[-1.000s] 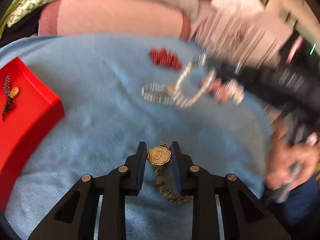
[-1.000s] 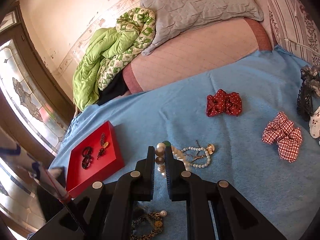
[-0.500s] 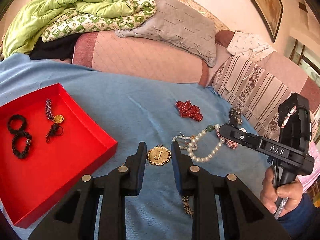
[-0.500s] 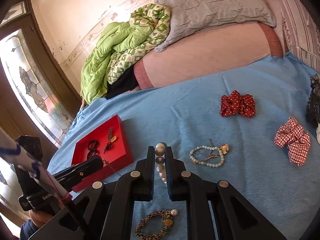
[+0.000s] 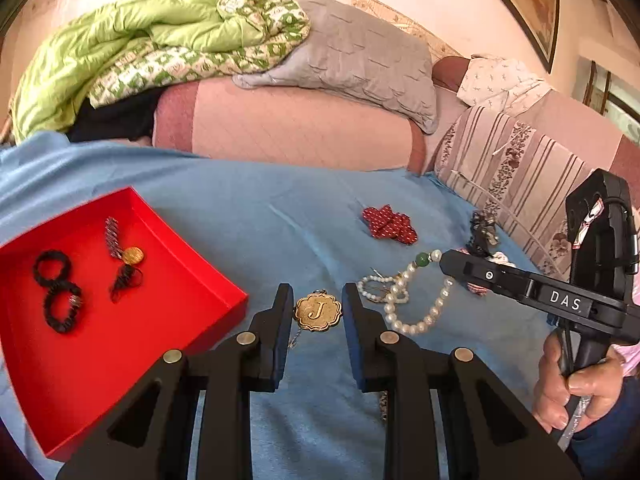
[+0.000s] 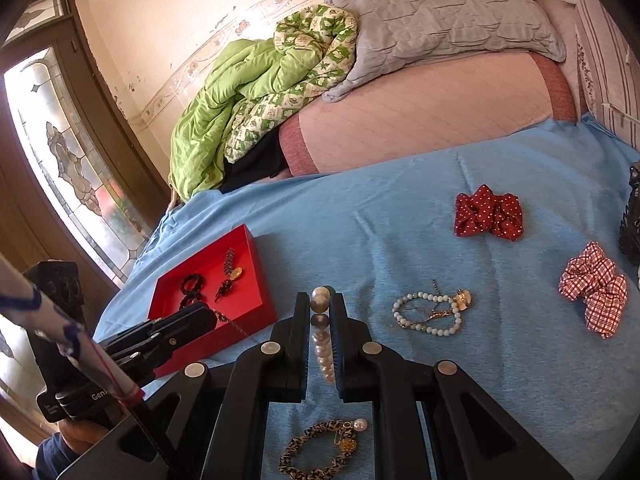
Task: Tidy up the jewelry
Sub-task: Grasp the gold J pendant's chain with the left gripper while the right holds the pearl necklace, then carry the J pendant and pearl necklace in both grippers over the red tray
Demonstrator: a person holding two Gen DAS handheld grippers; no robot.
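Note:
My left gripper (image 5: 316, 306) is shut on a gold "J" pendant (image 5: 317, 312) with a thin chain, held above the blue bedspread just right of the red tray (image 5: 208, 276). The tray holds black rings (image 5: 58, 292) and a small chain with a gold charm (image 5: 124, 258). My right gripper (image 6: 320, 320) is shut on a pearl necklace (image 6: 322, 344) that hangs from it. In the left wrist view the right gripper (image 5: 448, 264) holds the pearls (image 5: 416, 312) in a loop over the bed. The red tray (image 6: 256, 304) lies to its left.
On the blue bedspread (image 6: 400, 220) lie a pale bead bracelet (image 6: 430, 312), a leopard-print bracelet (image 6: 316, 448), a red dotted scrunchie (image 6: 488, 212), a checked scrunchie (image 6: 596, 292) and a dark object (image 6: 632, 216). Pillows and a green quilt are behind.
Both grippers rose off the bedspread with their pieces. The left gripper with the pendant moved toward the red tray; the pearls now hang clear of the bead bracelet.

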